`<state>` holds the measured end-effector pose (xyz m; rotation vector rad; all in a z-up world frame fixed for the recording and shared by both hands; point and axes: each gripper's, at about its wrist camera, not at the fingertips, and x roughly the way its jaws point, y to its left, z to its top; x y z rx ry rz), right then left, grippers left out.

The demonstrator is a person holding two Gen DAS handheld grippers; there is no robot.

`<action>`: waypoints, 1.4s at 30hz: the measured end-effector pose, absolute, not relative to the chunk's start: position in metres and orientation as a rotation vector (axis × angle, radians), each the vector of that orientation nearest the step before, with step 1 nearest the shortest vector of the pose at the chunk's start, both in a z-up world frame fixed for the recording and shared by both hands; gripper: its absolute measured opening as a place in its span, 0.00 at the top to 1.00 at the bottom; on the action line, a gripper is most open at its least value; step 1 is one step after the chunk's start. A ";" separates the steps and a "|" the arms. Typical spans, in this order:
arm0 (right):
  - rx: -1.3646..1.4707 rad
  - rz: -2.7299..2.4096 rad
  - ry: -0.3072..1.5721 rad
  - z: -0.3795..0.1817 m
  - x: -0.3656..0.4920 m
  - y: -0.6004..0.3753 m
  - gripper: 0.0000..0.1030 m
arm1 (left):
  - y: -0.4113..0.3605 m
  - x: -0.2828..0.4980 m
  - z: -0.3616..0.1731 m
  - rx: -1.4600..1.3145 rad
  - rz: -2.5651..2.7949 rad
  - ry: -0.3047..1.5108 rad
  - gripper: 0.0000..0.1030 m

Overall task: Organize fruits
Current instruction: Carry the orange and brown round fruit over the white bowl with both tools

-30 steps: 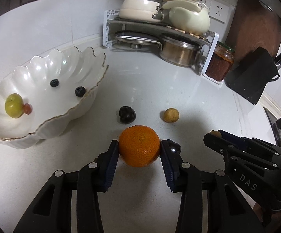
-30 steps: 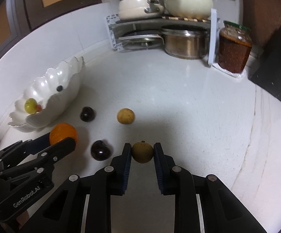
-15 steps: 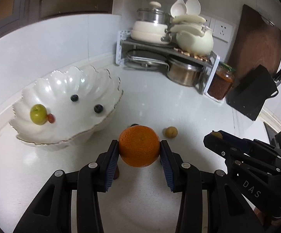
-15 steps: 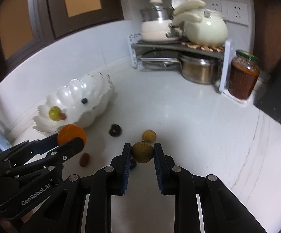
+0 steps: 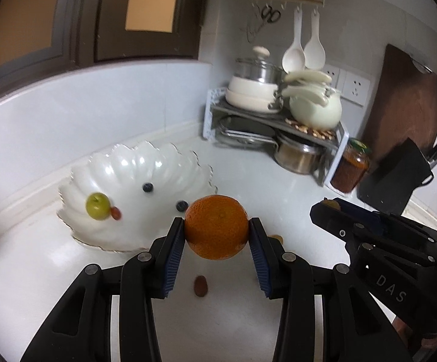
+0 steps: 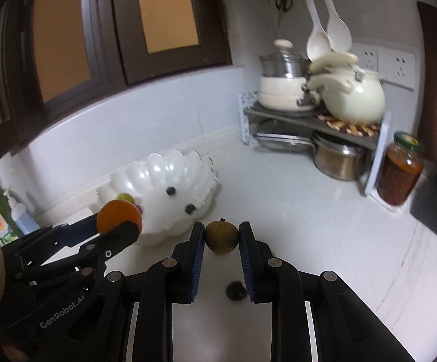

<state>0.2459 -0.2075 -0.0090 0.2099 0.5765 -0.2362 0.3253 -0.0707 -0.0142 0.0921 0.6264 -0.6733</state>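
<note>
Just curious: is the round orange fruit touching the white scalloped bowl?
Apart. The left wrist view shows the orange fruit pinched in the left gripper, lifted beside the bowl.

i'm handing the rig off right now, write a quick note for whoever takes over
Left hand-held gripper: shut on the orange, held above the counter beside the white scalloped bowl.
Right hand-held gripper: shut on a small brown round fruit, also held clear of the counter.
Done: bowl already holds a green apple, a small red fruit and two blueberries.
Left: drop both held fruits into the bowl, then collect what remains on the counter: a reddish-brown fruit and a dark fruit; others may be hidden behind the grippers.
</note>
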 end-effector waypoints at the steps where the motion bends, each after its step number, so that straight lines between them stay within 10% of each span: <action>1: 0.203 -0.229 0.569 -0.006 0.248 -0.206 0.76 | -0.068 0.327 -0.011 0.089 -0.663 0.618 0.59; 42: 0.117 -0.068 0.680 0.005 0.413 -0.187 0.76 | -0.041 0.447 -0.009 0.086 -0.467 0.741 0.59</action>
